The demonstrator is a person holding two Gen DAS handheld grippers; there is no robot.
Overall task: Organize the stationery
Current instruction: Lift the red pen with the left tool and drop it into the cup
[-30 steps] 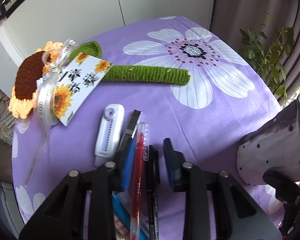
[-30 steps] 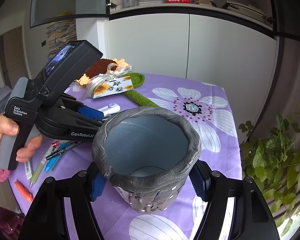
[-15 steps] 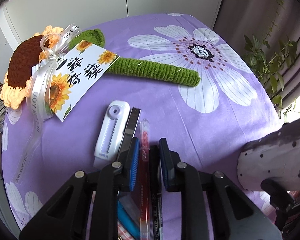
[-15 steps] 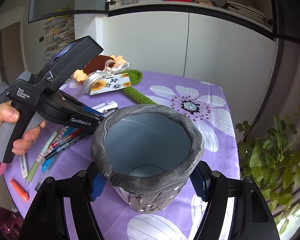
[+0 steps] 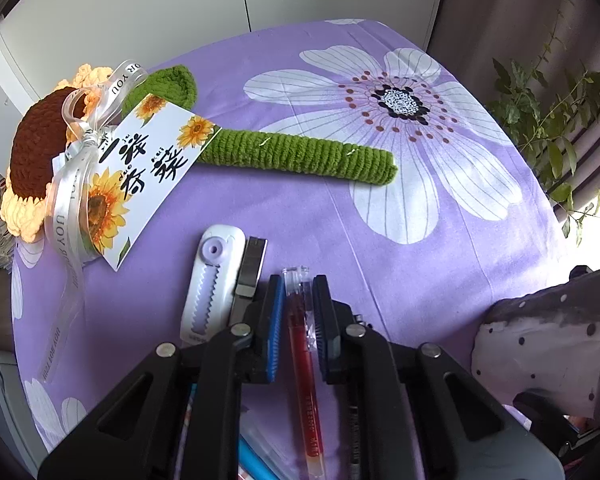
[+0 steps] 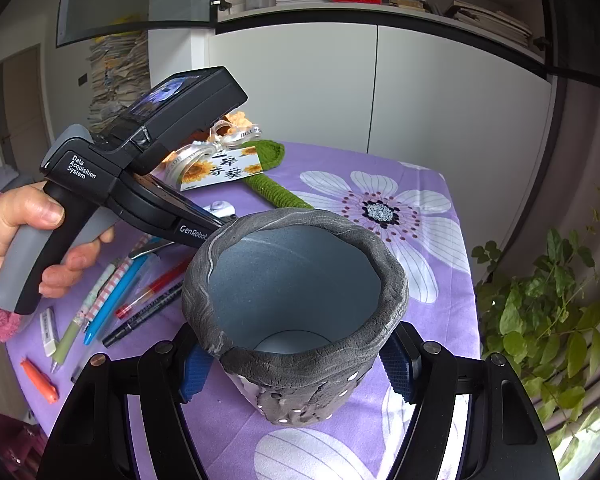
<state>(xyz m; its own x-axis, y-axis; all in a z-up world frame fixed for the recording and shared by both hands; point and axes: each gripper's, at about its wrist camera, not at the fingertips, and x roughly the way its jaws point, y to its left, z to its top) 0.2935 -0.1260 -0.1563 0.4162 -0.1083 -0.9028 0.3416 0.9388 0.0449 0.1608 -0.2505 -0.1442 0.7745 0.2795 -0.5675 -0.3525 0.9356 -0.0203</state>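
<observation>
With the left gripper point(image 5: 295, 320) just closing to pinch the red pen point(image 5: 302, 356) beside the pot point(image 6: 295, 312) the right gripper point(image 6: 295, 368) clamps, a tip-end grip might let it swing and miss the rim.

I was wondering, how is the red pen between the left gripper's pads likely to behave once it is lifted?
The red pen looks like a slim, straight plastic barrel, so probably stiff and light. The left gripper has just closed on it near the capped end, so the long free end may droop or swivel. Its smooth, clear barrel could slip lengthwise between the pads.
</observation>
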